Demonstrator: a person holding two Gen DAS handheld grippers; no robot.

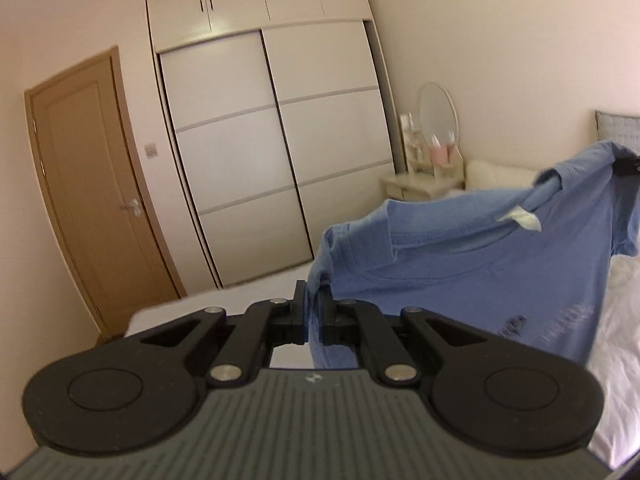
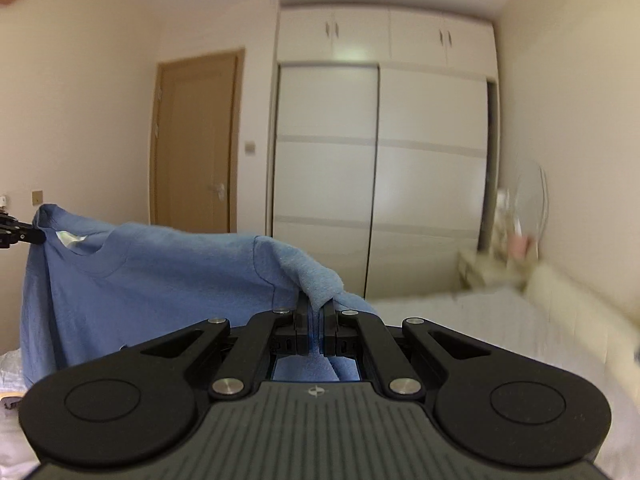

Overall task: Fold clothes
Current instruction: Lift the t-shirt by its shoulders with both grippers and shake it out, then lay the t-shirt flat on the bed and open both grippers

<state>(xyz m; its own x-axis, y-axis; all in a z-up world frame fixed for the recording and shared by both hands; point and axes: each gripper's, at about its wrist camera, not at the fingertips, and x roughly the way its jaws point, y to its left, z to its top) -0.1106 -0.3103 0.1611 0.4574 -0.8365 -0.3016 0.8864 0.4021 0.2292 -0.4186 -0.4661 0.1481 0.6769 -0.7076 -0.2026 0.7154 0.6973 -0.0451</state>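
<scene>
left gripper [image 1: 316,312] is clenched on the shirt [image 1: 460,264], blue cloth pinched tight between its fingers at one shoulder. right gripper [image 2: 316,320] is clamped on the other shoulder, fabric bunched up and spilling over its fingertips. the shirt hangs stretched in the air between the two, above the bed [image 1: 616,320], its body draping down toward the white sheet.

from the left wrist view, the shirt runs off toward 2 o'clock, where the far gripper shows as a dark tip at the frame edge, and a white tag [image 1: 524,218] sticks out at the neckline. faint lettering shows low on the cloth, too blurred to read. from the right wrist view, the shirt [image 2: 152,280] spreads toward 9 o'clock, collar curving near the other gripper [image 2: 22,236] at the left edge.

behind it all, the white wardrobe [image 1: 256,152] fills 12 o'clock, the brown door [image 1: 96,184] sits at 10 o'clock, and a round mirror [image 1: 438,118] stands on a small dresser [image 1: 420,184] at 1 o'clock beside the bed. right view is smeared on that side.
</scene>
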